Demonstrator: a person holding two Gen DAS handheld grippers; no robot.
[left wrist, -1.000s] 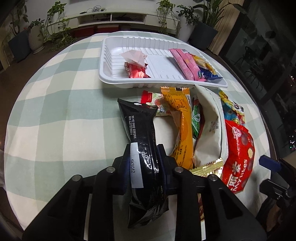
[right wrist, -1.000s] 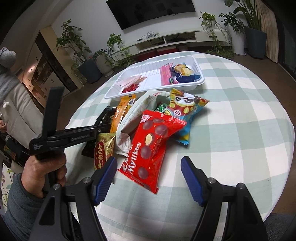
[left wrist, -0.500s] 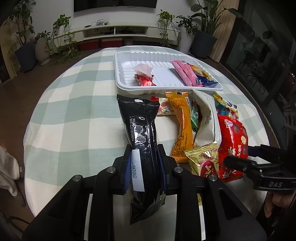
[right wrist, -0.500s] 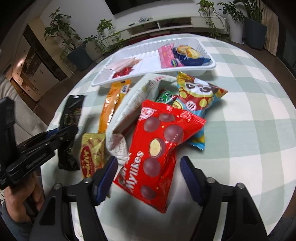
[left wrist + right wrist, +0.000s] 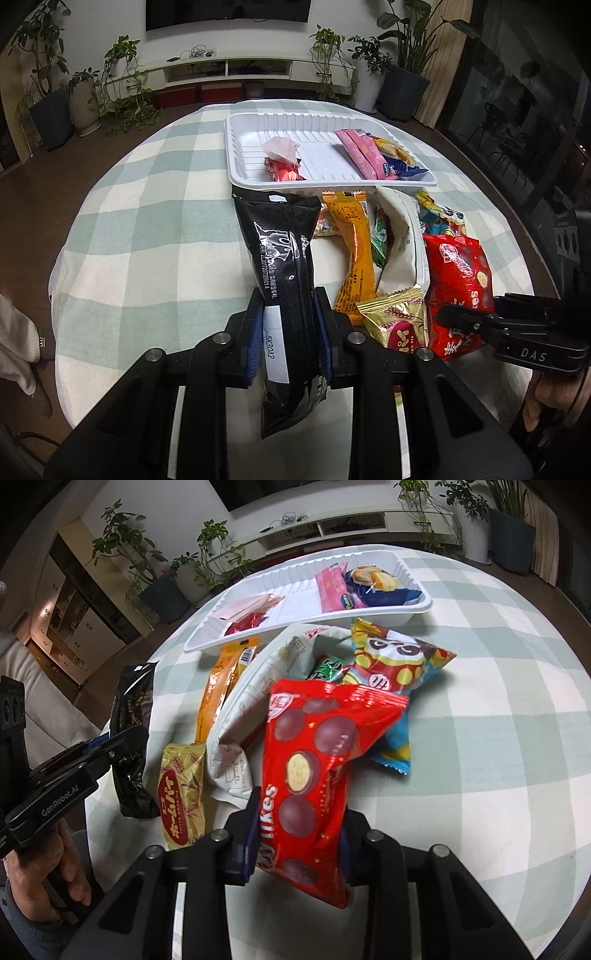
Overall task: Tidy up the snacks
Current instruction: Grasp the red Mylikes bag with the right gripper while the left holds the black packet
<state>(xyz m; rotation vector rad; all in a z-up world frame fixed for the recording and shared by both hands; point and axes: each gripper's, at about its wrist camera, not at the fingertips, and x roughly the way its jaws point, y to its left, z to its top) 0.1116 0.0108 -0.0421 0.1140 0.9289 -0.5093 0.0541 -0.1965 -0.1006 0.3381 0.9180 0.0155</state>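
Observation:
My left gripper is shut on a long black snack packet and holds it lifted, its far end pointing toward the white tray. My right gripper is shut on a red Mylikes bag, which is raised at its near end. The red bag also shows in the left wrist view, and the black packet in the right wrist view. The tray holds a pink packet, a blue and yellow packet and small red and pale pink sweets.
On the checked tablecloth lie an orange packet, a white bag, a gold packet, a green packet and a blue cartoon bag. Potted plants and a low TV shelf stand beyond the round table.
My right gripper moved in and closed on the red bag, lifting its near end. My left gripper raised the black packet farther above the table.

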